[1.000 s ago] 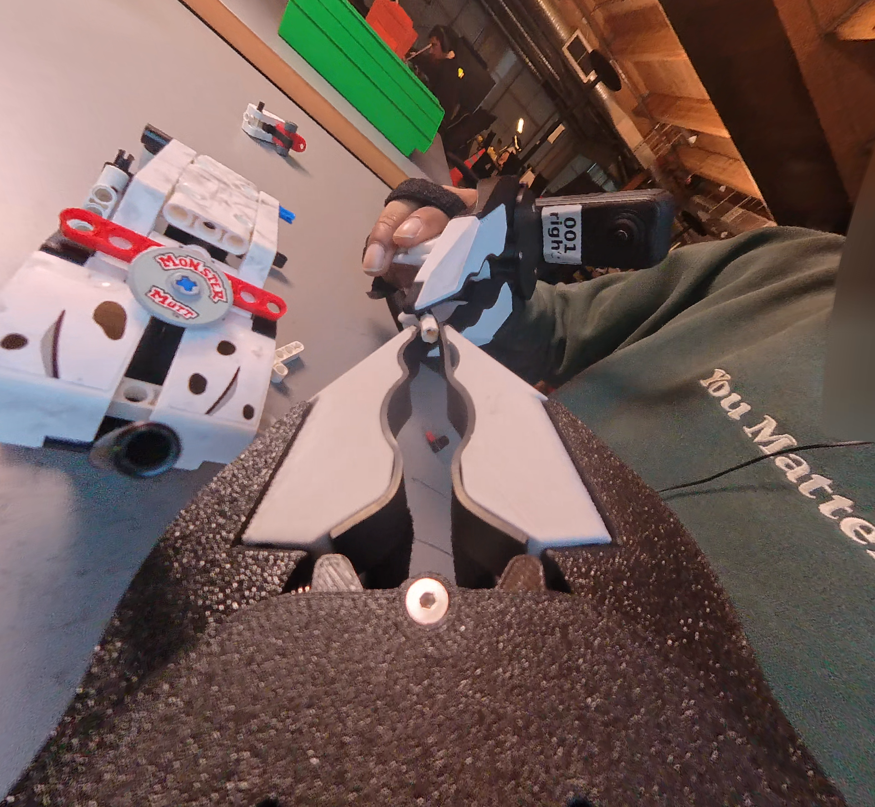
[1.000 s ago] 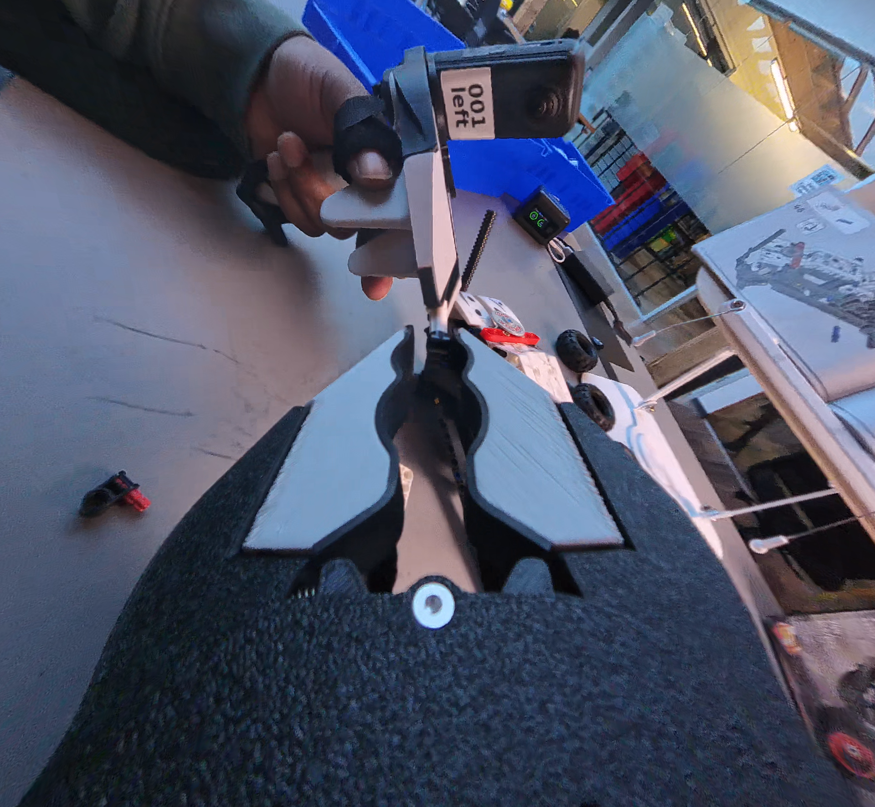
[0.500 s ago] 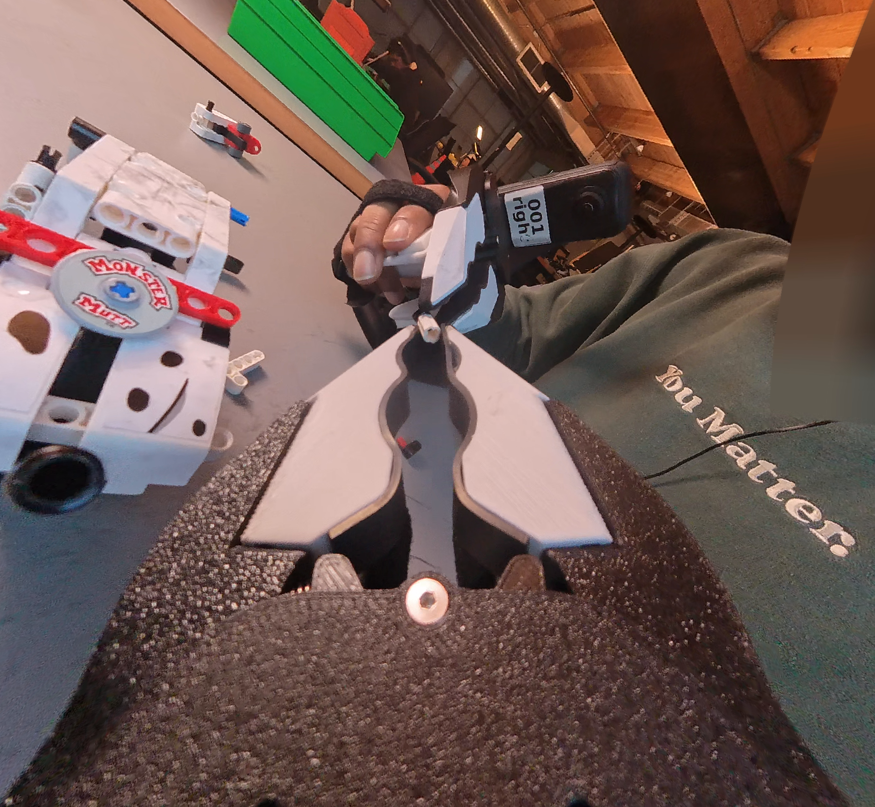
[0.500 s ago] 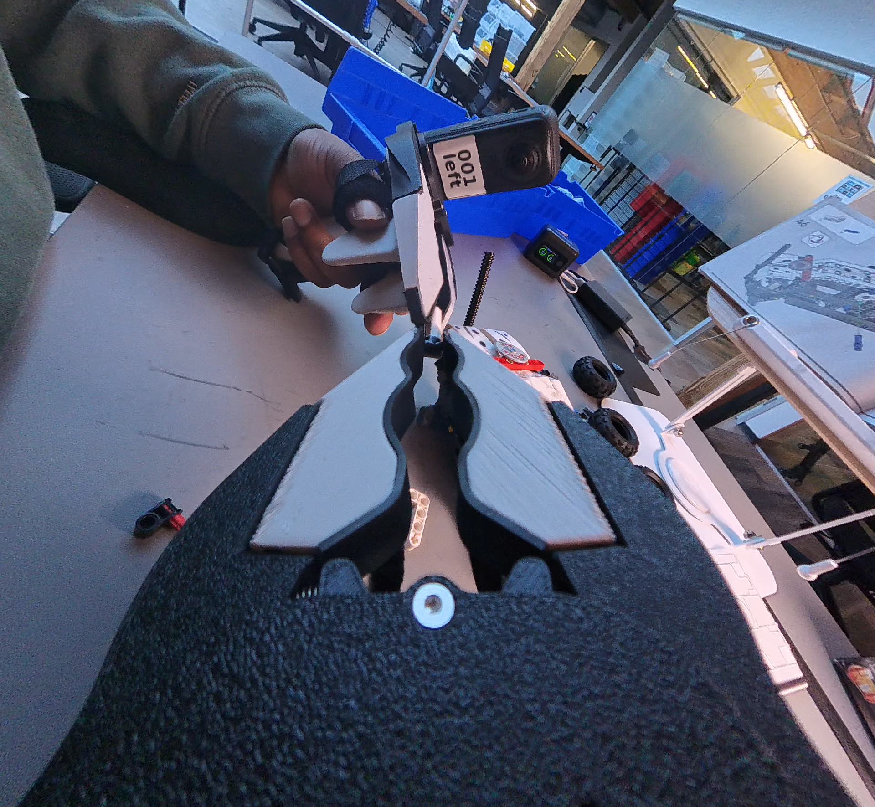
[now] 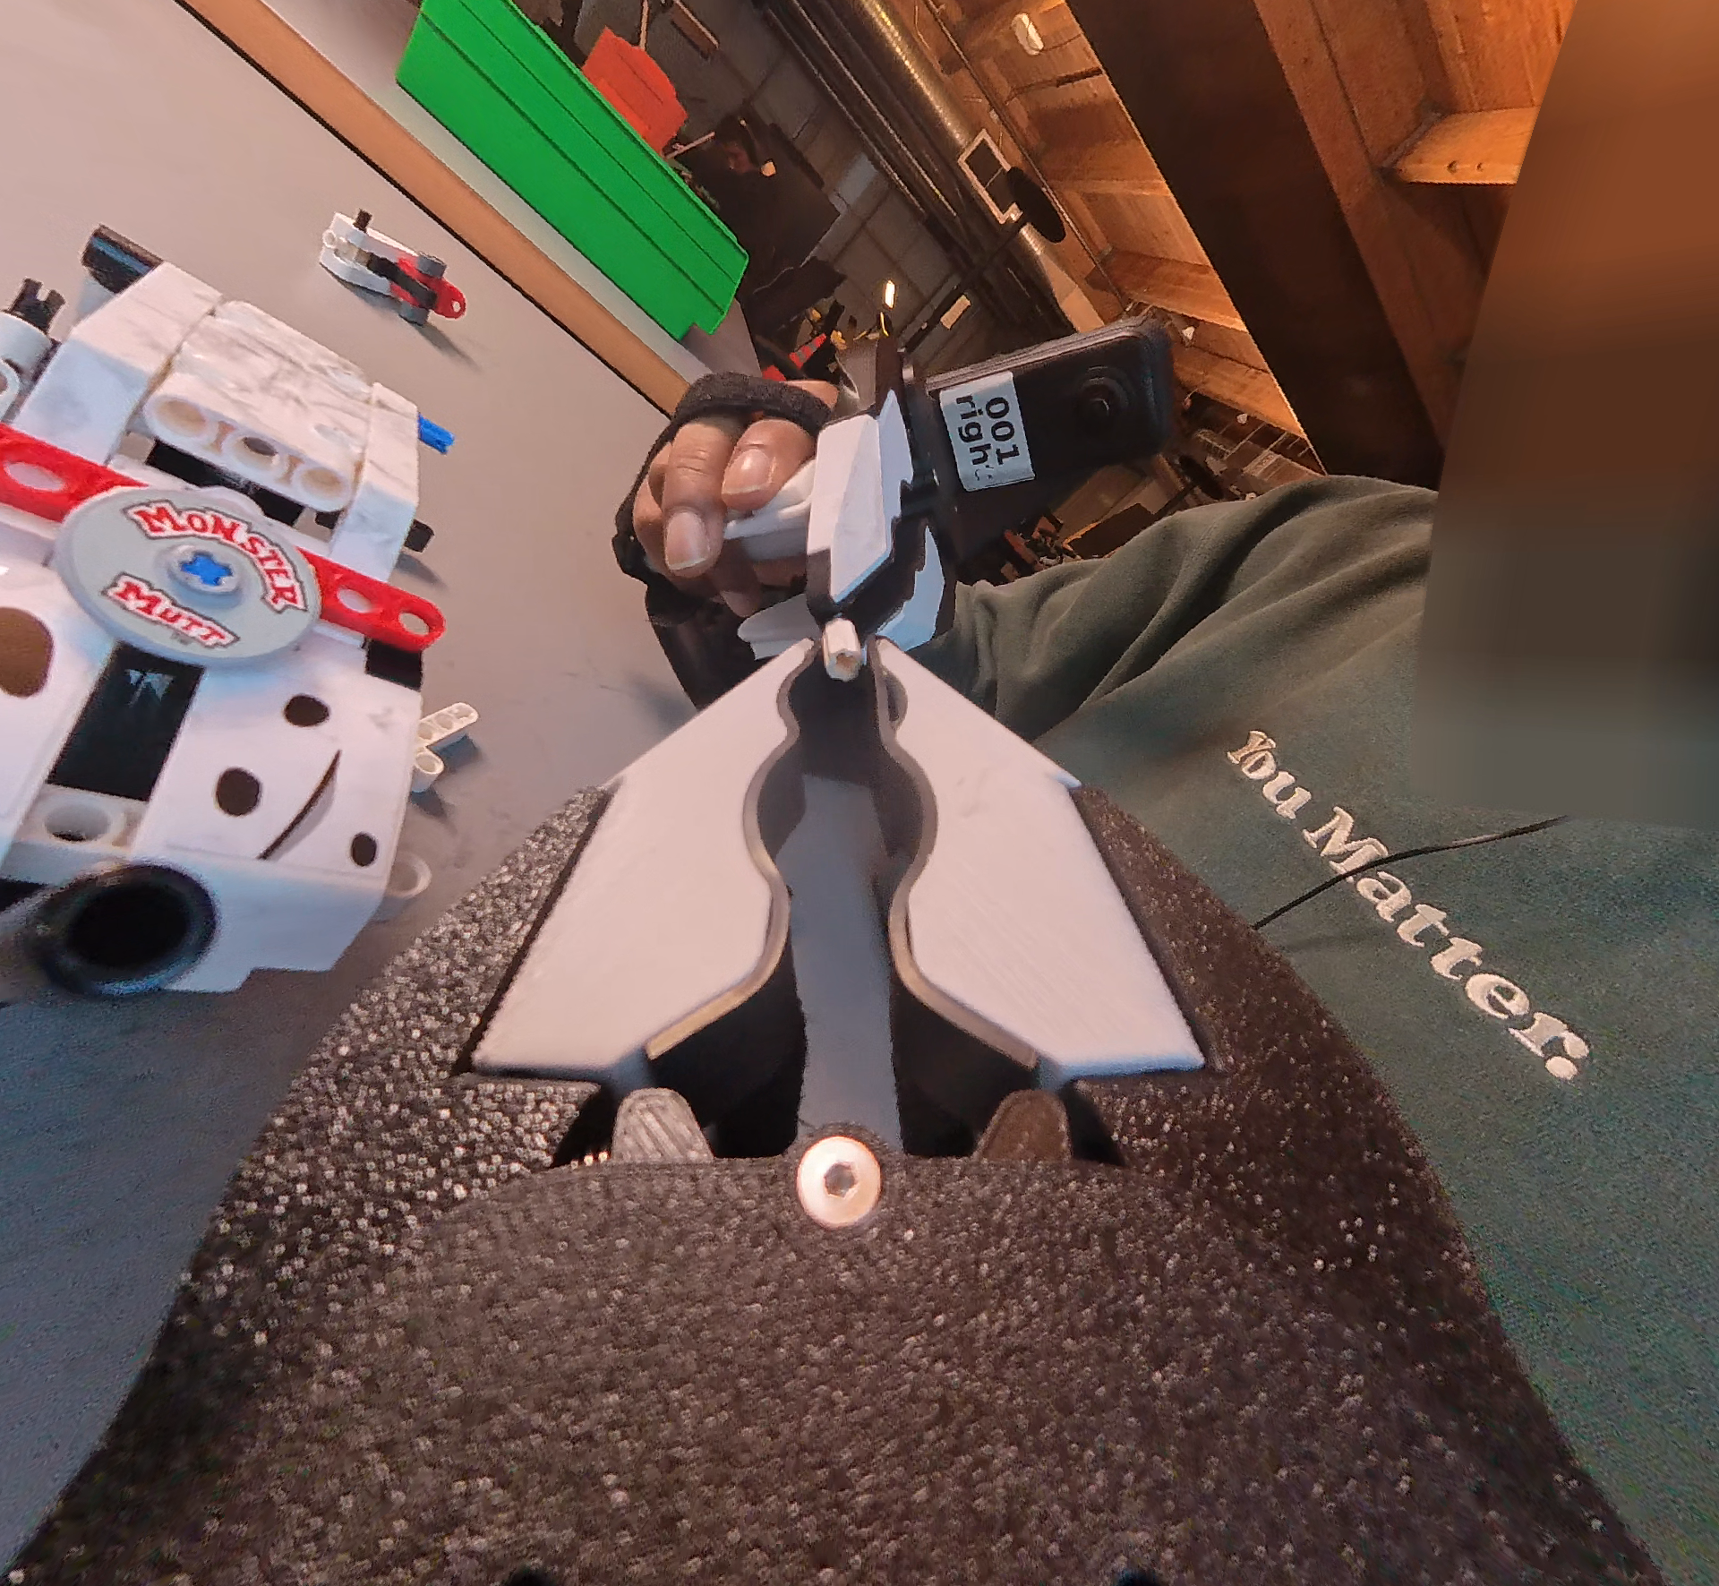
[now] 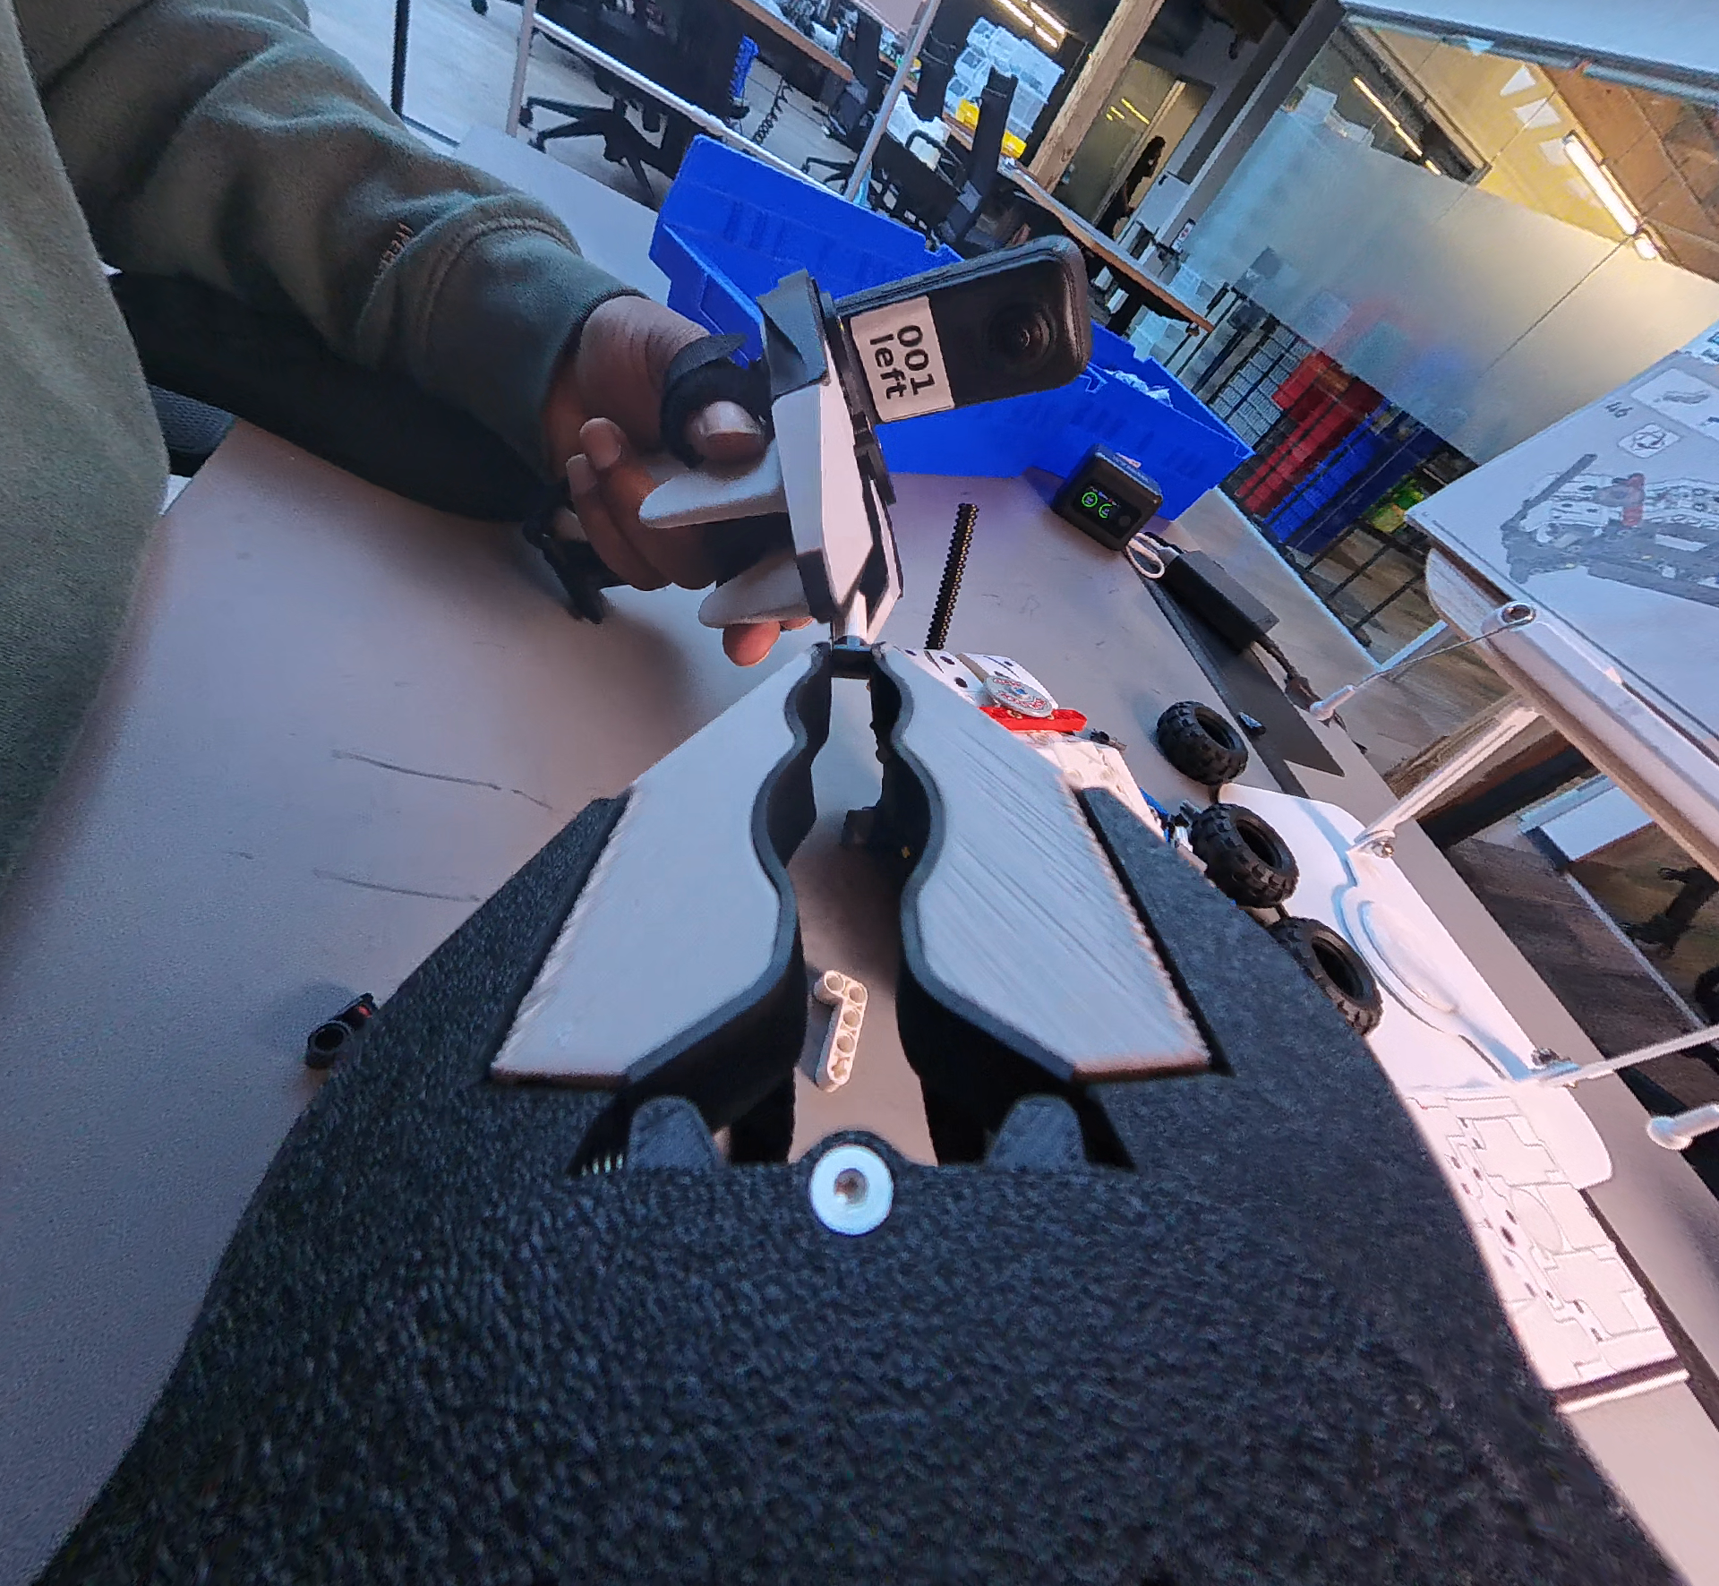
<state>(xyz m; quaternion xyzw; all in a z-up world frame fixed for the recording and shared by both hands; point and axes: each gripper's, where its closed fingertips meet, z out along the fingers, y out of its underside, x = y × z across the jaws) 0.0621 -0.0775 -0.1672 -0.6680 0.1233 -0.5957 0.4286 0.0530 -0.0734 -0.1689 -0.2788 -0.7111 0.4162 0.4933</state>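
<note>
1. The left gripper (image 5: 842,657) is held up above the grey table (image 5: 233,146), its two grey fingers drawn together at the tips around a small white peg (image 5: 842,656).
2. The right gripper (image 6: 848,657) meets it tip to tip from the opposite side; its fingers are closed on a small dark piece (image 6: 848,656) that sits right against the tip of the other gripper.
3. Whether the white peg and the dark piece are joined cannot be told; they touch or nearly touch where the two sets of tips meet.
4. Each gripper is held by a hand (image 6: 642,462) with a black strap over one finger, coming out of a dark green sleeve (image 6: 353,239).
5. On the table, to the left of the left gripper, lies a white toy truck body (image 5: 214,704) with dark spots, a red beam and a round grey disc on top.
6. Just beside the truck body, on the side towards the gripper, lies a small white connector (image 5: 446,727).
7. Beyond the truck body lies a small white, grey and red assembly (image 5: 395,276), and farther off a green bin (image 5: 567,136).
8. In the right wrist view, a white angled beam (image 6: 837,1030) lies on the table under the right gripper, and a small black and red pin (image 6: 339,1030) lies to its left.
9. To the right of the truck body lie three black tyres (image 6: 1242,853), with a blue bin (image 6: 772,229) behind.
</note>
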